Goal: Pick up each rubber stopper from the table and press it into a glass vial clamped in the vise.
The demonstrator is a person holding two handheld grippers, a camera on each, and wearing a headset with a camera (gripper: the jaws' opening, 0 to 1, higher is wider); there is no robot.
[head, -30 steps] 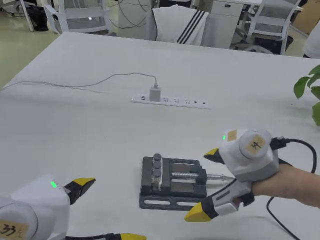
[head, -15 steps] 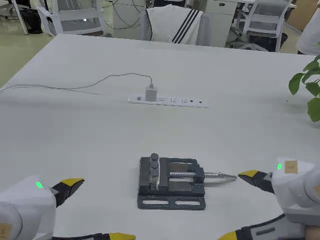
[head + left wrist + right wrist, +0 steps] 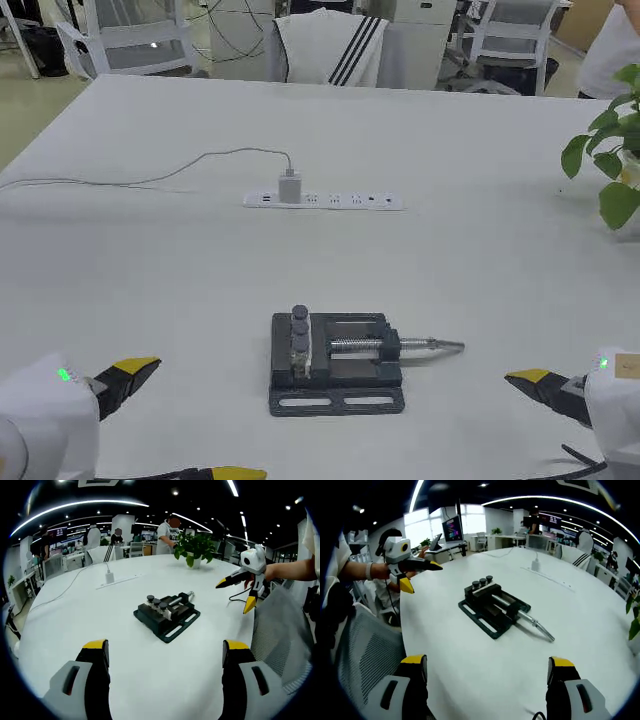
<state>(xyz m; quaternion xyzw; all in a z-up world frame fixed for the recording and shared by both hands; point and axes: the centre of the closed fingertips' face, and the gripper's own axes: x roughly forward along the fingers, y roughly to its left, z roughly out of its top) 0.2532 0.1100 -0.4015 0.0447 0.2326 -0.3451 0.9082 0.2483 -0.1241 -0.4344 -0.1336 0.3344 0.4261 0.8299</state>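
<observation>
Head view, clock bearings taken from the vise (image 3: 345, 372), which is sitting at the middle of the white table (image 3: 150, 260).

1. Three glass vials (image 3: 300, 354) are standing in a row between the vise jaws, at the vise's 9 o'clock end. A dark rubber stopper is sitting on top of each; the stoppers (image 3: 299, 322) are lining up toward 12 o'clock.
2. The vise screw handle (image 3: 432, 346) is pointing to 3 o'clock.
3. The left gripper (image 3: 187, 419) is hovering at 8 o'clock, well apart from the vise, its jaws spreading wide and carrying nothing.
4. The right gripper (image 3: 234, 596) is hovering at 4 o'clock, likewise well apart, jaws gaping and empty.
5. A power strip (image 3: 325, 200) with a white charger (image 3: 290, 187) plugged in is lying at 12 o'clock.
6. A potted plant (image 3: 605, 170) is standing at 2 o'clock.
</observation>
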